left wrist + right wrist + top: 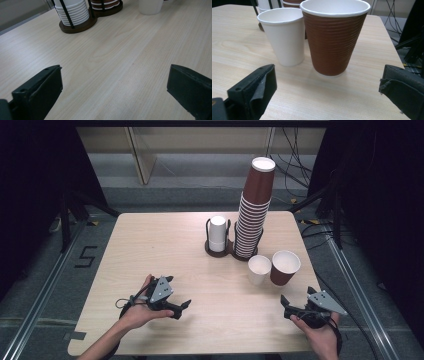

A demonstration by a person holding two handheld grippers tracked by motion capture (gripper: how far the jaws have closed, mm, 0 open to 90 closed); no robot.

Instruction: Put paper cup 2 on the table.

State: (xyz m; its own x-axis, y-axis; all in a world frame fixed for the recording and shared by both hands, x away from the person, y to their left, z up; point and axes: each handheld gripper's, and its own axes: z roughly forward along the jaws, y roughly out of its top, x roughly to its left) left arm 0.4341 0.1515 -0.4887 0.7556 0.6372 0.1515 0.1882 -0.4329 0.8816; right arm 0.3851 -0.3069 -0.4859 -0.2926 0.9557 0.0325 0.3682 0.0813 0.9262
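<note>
- we hold the right gripper [292, 307] near the table's [165, 250] front right corner, its jaws spread wide with nothing between them (in the right gripper view only bare wood lies between the two black pads).
- the brown cup [335, 37] stands upright just ahead of that gripper, mouth up, and the gripper is near it but not touching it.
- the white cup [283, 35] stands upright just beside the brown cup on its left, the two rims close together; we cannot tell whether the walls touch.
- our left gripper [180, 309] rests low over the table's front left part, released as well, jaws wide apart over bare wood, well apart from both loose cups.
- farther back, at the table's middle, sits a dark double holder [220, 251]: its left ring has a short stack of white cups [217, 234], its right ring a tall stack of brown cups [255, 210] that leans a little to the right at the top.
- the two loose cups stand just in front of the tall brown stack, between it and our right gripper.
</note>
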